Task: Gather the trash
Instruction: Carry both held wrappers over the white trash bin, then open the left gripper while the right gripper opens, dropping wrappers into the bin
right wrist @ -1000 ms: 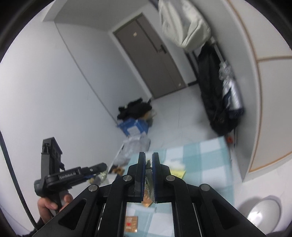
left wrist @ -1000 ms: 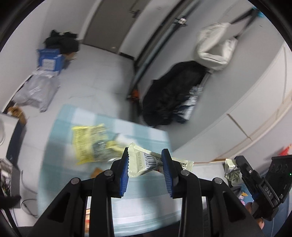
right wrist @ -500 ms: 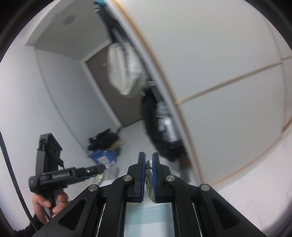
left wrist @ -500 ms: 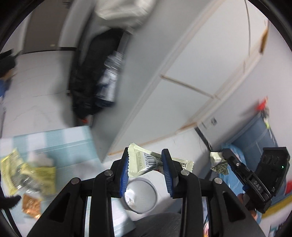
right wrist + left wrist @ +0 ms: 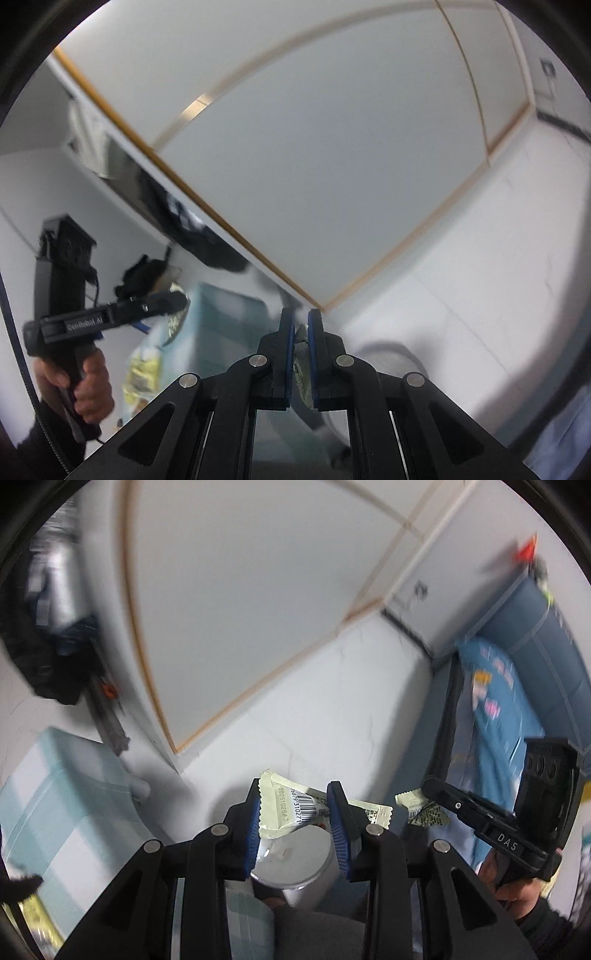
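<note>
White wall panels with thin wood trim (image 5: 236, 602) fill most of both views, kinda smeared with blur. Landmark for everything is the round white bin (image 5: 291, 860) down on the pale floor. Left gripper (image 5: 295, 812) hangs right above its rim, blue pads pinching a pale yellow-green wrapper (image 5: 284, 808) (barcode and a printed date code face up), so that wrapper sits just over the bin's open mouth. Off to the bin's right, the right gripper (image 5: 428, 801) has its pads squeezed on a crumpled green-and-black wrapper (image 5: 421, 810); from its own camera you only see a sliver of it (image 5: 301, 356) between the nearly closed pads. Left of the bin there's the corner of a teal checked cloth (image 5: 70, 812).
</note>
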`<state>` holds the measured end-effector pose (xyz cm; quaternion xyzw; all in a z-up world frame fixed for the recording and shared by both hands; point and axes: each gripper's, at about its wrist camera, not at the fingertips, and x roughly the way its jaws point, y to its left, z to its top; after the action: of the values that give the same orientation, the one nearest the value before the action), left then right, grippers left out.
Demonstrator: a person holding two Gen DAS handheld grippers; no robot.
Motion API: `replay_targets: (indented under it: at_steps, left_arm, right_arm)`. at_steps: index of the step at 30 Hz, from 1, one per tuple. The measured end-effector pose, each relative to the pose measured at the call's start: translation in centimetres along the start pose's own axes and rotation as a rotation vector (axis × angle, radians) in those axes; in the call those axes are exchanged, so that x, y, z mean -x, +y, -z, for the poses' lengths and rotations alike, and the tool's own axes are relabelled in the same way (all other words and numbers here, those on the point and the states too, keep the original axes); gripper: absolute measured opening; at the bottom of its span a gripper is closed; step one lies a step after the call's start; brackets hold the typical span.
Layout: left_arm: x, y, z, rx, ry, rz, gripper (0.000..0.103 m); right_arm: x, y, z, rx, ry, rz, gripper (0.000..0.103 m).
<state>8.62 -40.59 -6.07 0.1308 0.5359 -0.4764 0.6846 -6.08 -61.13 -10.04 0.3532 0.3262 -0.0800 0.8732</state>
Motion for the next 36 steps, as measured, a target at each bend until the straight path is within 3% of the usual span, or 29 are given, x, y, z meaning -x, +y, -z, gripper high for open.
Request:
replay_targets:
  at_steps: [6, 10, 16, 22, 29, 36]
  left_arm:
    - [-6.4, -2.0, 0.9, -0.080, 0.195, -0.019, 0.028]
    - [-10.5, -1.2, 1.7, -0.065, 0.342, -0.002, 0.028]
    - [-15.5, 0.0, 3.3, -0.063, 0.475, -0.043, 0.028]
    - [-19.3, -0.2, 5.2, -0.136, 0.586, -0.120, 0.028]
    - [-21.7, 1.4, 6.1, -0.086, 0.655, -0.143, 0.029]
    - [-22.9, 1.8, 6.6, -0.016, 0.716, -0.107, 0.030]
  right_arm:
    - [-4.6, -4.8, 2.4, -0.072, 0.110, 0.045, 0.006]
    - [-7.8, -7.0, 4.2, -0.104, 0.184, 0.070, 0.006]
    - [-11.3, -10.2, 6.6, -0.164, 0.275, 0.088, 0.006]
    - [-14.6, -11.1, 7.6, -0.179, 0.338, 0.091, 0.006]
    - [-16.6, -12.3, 8.3, -0.233, 0.369, 0.101, 0.006]
    - [-17.3, -12.7, 9.1, -0.257, 0.400, 0.103, 0.009]
